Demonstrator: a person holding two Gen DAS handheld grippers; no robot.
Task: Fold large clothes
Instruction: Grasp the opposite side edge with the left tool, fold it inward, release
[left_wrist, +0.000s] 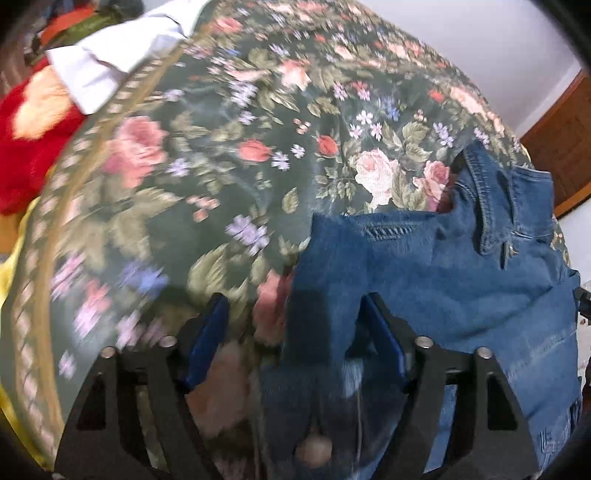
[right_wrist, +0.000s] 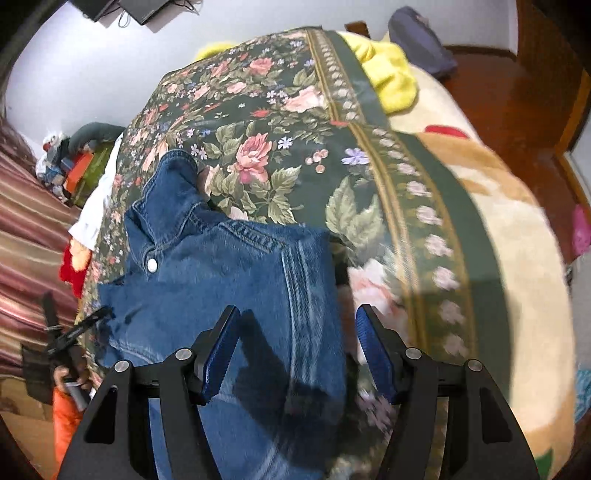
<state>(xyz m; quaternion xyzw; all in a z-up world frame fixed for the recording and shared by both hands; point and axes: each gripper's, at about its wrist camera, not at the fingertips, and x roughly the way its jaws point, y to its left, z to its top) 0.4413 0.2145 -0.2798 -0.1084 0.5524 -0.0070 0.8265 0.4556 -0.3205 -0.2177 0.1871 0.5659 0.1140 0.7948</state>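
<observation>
A pair of blue denim jeans (left_wrist: 461, 280) lies on a dark green floral bedspread (left_wrist: 229, 147). In the left wrist view its waistband is at the upper right. My left gripper (left_wrist: 291, 314) is open, its jaws wide apart over the jeans' left edge. In the right wrist view the jeans (right_wrist: 229, 273) show a white button near the waistband. My right gripper (right_wrist: 295, 332) is open over the jeans' right edge, holding nothing. The left gripper also shows in the right wrist view (right_wrist: 70, 336) at the far left.
A white garment (left_wrist: 110, 55) and a red plush blanket (left_wrist: 29, 147) lie at the bedspread's upper left. In the right wrist view a yellow cloth (right_wrist: 388, 77), a cream blanket (right_wrist: 517, 258) and a wooden bed frame (right_wrist: 517, 103) lie to the right.
</observation>
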